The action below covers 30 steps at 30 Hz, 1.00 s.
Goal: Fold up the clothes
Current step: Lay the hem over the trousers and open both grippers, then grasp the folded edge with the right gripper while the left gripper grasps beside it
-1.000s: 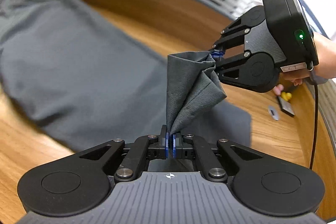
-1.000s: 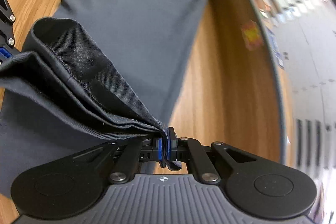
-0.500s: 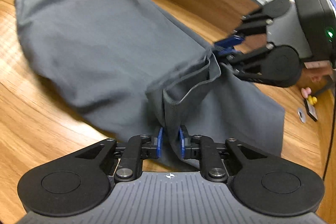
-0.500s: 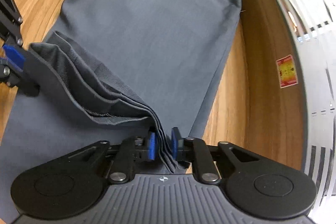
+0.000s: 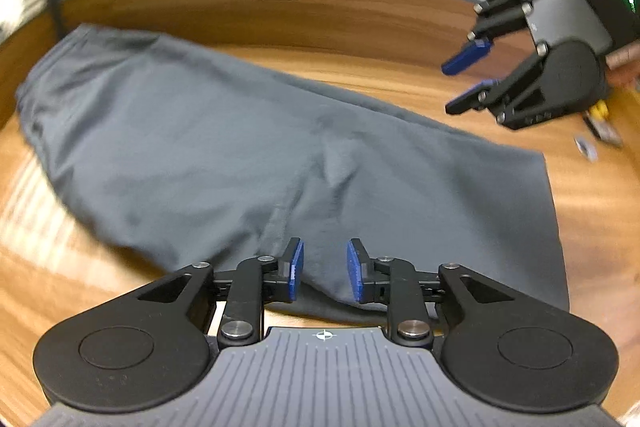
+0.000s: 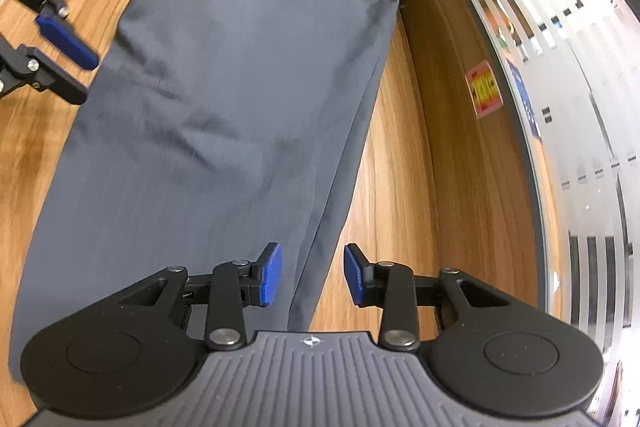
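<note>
Left hand-held gripper (image 5: 323,269): jaws have just been opening, now parted, nothing between the pads, above the near hem. Grey trousers (image 5: 248,147) lie flat along the wooden desk (image 5: 60,267), legs apparently stacked, waistband at the far end. Right hand-held gripper (image 6: 311,273): likewise just opening, empty. Judgement: lengthwise fold laid; crosswise folds remain.

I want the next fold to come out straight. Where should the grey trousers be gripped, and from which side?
Probably at the hem end of the grey trousers, one corner per tool, coming in low from that nearest short edge. The fabric lies flat along the wooden table, so only its edges give something to pinch. The left tool and right tool hang open above it.
</note>
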Tool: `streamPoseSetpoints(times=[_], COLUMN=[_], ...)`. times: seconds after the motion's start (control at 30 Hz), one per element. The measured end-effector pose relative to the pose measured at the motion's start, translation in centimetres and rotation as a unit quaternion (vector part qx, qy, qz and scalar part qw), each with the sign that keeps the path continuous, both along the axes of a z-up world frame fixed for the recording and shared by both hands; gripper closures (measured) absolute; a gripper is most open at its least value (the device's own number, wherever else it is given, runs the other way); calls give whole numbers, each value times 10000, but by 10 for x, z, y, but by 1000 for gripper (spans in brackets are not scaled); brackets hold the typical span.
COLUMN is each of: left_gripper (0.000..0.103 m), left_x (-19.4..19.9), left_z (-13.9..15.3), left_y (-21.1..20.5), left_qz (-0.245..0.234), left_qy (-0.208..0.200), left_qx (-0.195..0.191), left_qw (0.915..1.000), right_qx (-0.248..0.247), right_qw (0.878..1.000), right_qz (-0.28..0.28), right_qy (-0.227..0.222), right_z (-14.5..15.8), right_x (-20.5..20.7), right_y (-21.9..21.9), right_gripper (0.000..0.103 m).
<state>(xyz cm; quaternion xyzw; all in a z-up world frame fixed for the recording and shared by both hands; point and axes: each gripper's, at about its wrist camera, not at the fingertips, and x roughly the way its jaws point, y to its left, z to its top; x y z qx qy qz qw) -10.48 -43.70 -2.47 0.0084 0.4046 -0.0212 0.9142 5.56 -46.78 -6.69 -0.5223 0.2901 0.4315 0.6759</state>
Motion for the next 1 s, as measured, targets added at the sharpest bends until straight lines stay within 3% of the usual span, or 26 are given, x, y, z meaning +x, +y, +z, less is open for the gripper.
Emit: streamPoseSetpoints(times=[0.27,0.33,0.57,0.87,1.0], left_gripper=[61,52,44,40,40], left_x=[-7,-9,-21,-33,-30], left_z=[-5,-6,-12,-29,-35], left_y=[-46,-60,-126,-189,-198], left_qz=[-537,-561,-727,-890,-811], left_qy=[126,145,198,393,475], left_qx=[301,364,477,578,551], left_qw=[9980,9977,9960,9936,9940], right_qx=[-181,-257,-526,-936,-1200], right_qw=[9994,9983,9851,9396,9122], right_qz=[309,522,1602,3223,3815], right_qy=[33,-22,-334,-665,-891], right_z=[13,13,1,-30,-45], right_x=[2,1,-13,-26,-24], right_y=[-58,-79,-134,-171,-179], right_gripper=[57,56,52,52,52])
